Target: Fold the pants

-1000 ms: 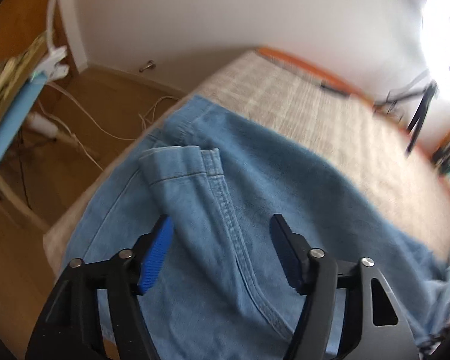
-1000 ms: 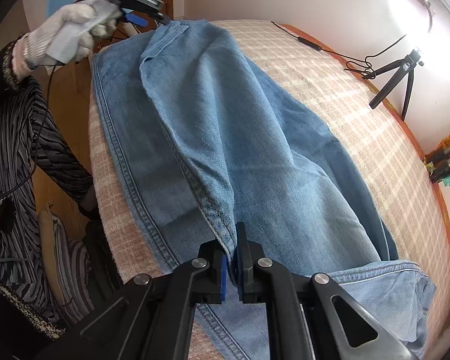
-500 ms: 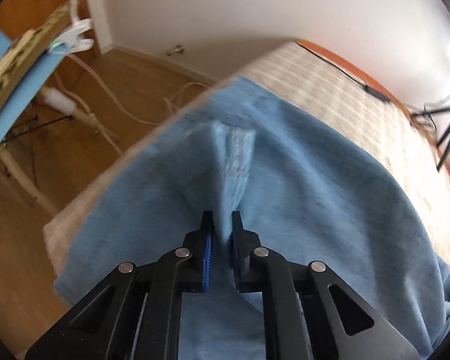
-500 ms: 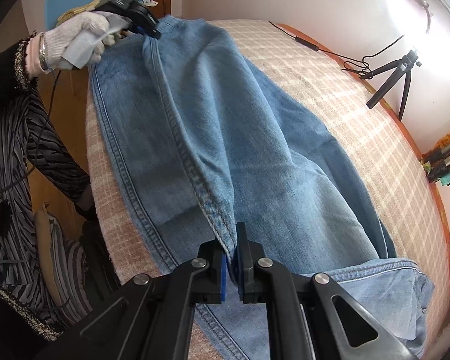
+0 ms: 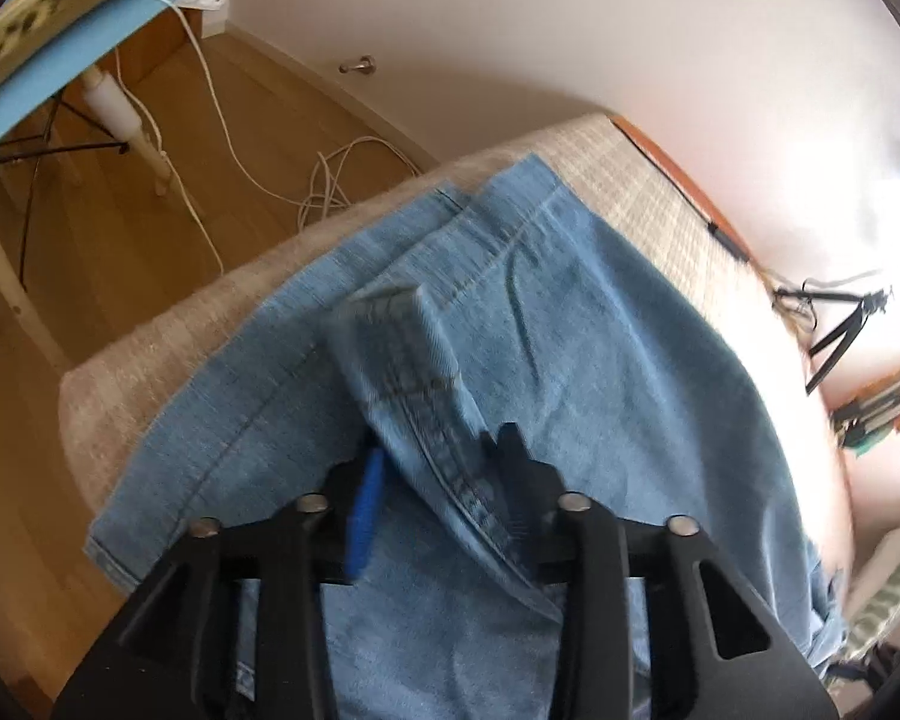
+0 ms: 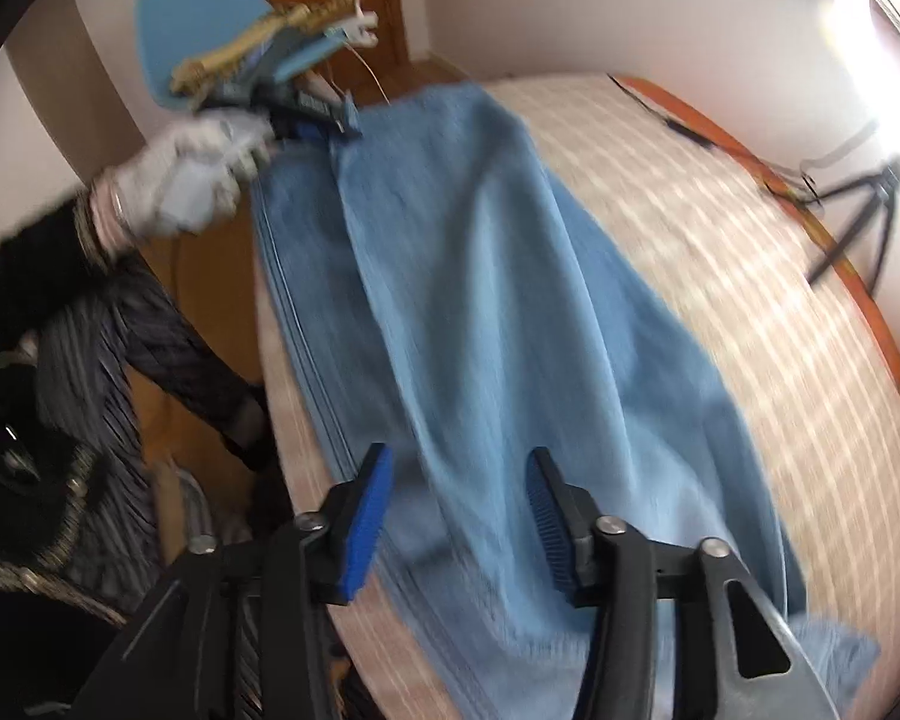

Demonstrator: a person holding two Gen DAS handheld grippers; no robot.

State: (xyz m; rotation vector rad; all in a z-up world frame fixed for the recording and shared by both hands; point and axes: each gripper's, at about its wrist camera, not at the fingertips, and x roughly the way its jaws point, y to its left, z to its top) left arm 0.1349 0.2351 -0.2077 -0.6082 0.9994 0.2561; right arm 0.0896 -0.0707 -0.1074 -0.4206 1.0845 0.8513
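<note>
The pants [image 5: 570, 330], light blue denim, lie lengthwise on the bed [image 5: 648, 180], along its near long edge, with the leg hems close to the corner nearest the wooden floor [image 5: 150, 228].

The left tongs [image 5: 435, 492] stand apart with a raised fold of seamed denim between them. Whether the pads touch that fold cannot be told; the frame is blurred. The right tongs [image 6: 459, 510] are spread wide above the pants, touching nothing, the cloth passing beneath the gap.

Only the right wrist view shows the gloved left hand [image 6: 192, 180] holding its tool at the hem end by the bed's far corner, the blue chair [image 6: 198, 30] behind it, and the person's striped sleeve. Only the left wrist view shows the white cables [image 5: 330, 180] coiled on the floor. A tripod [image 6: 858, 210] stands past the bed's far edge.
</note>
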